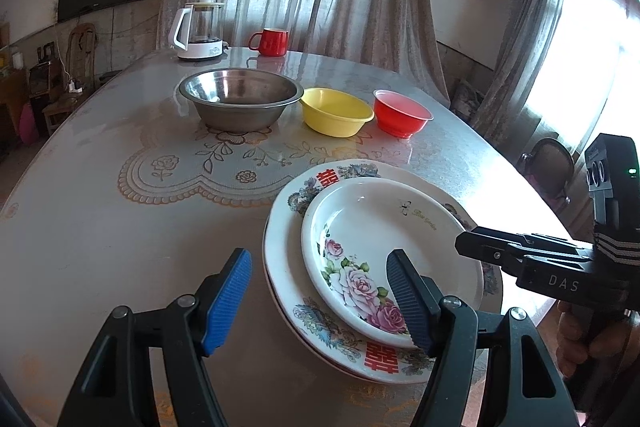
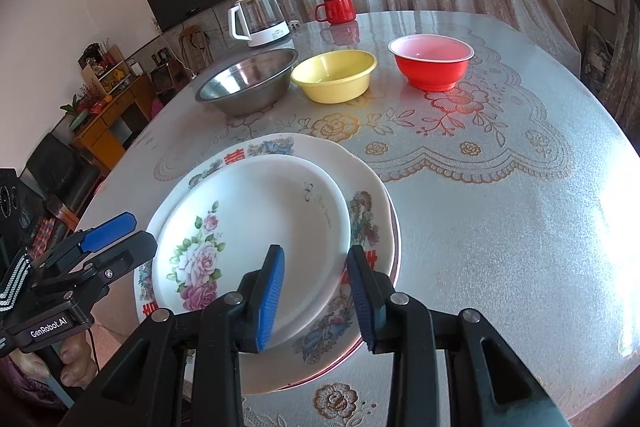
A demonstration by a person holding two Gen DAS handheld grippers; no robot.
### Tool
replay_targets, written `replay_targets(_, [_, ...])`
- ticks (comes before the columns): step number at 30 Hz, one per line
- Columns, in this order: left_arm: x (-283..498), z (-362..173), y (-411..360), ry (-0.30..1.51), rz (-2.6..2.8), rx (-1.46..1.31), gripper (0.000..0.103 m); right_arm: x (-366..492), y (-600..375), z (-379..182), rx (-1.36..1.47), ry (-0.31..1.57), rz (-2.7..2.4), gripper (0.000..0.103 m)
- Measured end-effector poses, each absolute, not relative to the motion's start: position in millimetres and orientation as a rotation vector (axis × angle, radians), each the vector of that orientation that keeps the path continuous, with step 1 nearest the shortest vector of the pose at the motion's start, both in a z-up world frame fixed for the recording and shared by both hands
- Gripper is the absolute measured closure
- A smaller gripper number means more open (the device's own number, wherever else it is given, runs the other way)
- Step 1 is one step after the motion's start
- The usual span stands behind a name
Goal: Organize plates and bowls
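We held both grippers low over the plate stack at the near edge of the table [image 2: 500, 227]. The left gripper [image 1: 320, 301] stood spread wide, one pad over bare table at 9 o'clock of the stack, the other over the rose plate [image 1: 372, 239]; nothing was pinched. The right gripper [image 2: 316, 295] stood part open, its pads straddling the near rim of the rose plate at 5 o'clock; we could not tell whether they touched it, and saw no grip.

The rose plate lay nested on the large plate [image 2: 372, 187], with a third rim showing beneath. We judged the plate step done or nearly so.

Farther off, at 12 o'clock, three bowls stood in a row, apart and unstacked: the steel bowl [image 1: 240, 99], the yellow bowl [image 1: 336, 111] and the red bowl [image 1: 402, 113]. Beyond them stood the kettle [image 1: 198, 31] and the mug [image 1: 270, 41].

The next move, in our judgement, called for a rim grasp on the red bowl, a lift clear of its neighbour, and nesting by size into the steel bowl.
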State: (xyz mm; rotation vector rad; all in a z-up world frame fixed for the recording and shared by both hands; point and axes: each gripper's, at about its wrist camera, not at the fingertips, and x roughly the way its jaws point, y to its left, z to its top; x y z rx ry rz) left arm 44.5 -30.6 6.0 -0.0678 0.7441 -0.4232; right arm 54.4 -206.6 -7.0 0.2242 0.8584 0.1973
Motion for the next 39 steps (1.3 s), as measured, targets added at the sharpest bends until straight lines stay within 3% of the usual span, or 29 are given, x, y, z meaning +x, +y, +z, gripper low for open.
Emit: replay_targets(39, [111.8,-2.7,14.2,0.827,-0.183,-0.110,0.030,112.2,-182.5,5.5,0.228,0.835,0.247,0.064])
